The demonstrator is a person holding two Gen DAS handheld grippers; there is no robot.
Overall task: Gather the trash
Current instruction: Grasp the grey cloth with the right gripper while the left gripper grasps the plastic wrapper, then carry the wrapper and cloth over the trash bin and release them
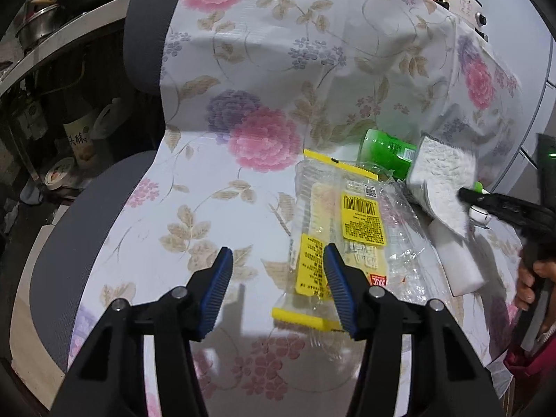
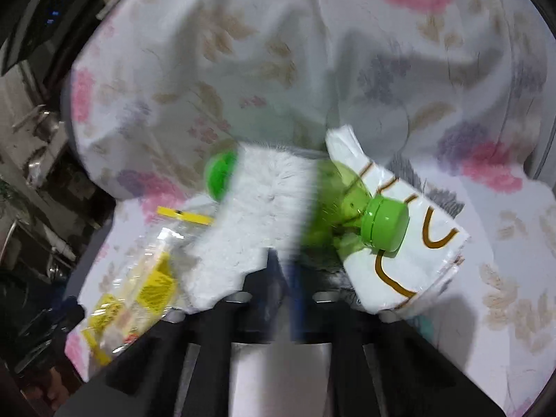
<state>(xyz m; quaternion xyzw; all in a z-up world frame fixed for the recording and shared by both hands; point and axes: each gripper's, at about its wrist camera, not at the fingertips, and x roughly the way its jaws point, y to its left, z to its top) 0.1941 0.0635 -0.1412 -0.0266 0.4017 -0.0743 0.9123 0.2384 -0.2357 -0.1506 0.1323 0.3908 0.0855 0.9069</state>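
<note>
A chair seat draped in a white cloth printed with pink and purple flowers carries the trash, most of it gathered toward the seat's right edge as the left wrist view shows it. The left gripper, with ribbed blue pads, hangs with its jaws apart and nothing between them, just above the near end of a crinkled clear plastic wrapper with yellow labels and a barcode that lies flat on the cloth near the middle of the seat. Beyond the wrapper, where the seat meets the draped backrest, a green plastic bottle lies on its side. The right gripper comes in from the right edge, its jaws clenched on the corner of a white fluffy cloth with a grey hem, which hangs tilted above the seat. Below that cloth a white rectangular foam block rests on the cover. In the blurred right wrist view, the bottle's green cap points toward the camera and rests on a folded white napkin with brown curved lines.
</note>
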